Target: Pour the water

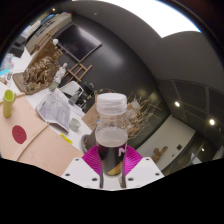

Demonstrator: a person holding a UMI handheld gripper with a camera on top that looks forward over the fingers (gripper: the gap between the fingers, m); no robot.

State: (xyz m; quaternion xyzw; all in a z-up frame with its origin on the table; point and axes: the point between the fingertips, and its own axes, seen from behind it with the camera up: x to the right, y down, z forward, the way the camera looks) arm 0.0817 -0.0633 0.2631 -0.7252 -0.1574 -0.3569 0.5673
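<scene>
A clear plastic bottle [111,122] with a white cap stands between my gripper's fingers, holding dark liquid in its lower part. My gripper [110,160] is shut on the bottle, with the magenta pads [93,158] pressing on both sides of its lower body. The bottle is lifted and the view is tilted, with the table [35,140] off to the left below it. A yellow-green cup [8,101] stands on the table at the far left, well away from the bottle.
White papers [55,108] and a red round piece [19,132] lie on the table. Chairs [75,70] and wooden furniture [42,68] stand behind. A bright ceiling light [160,12] is overhead.
</scene>
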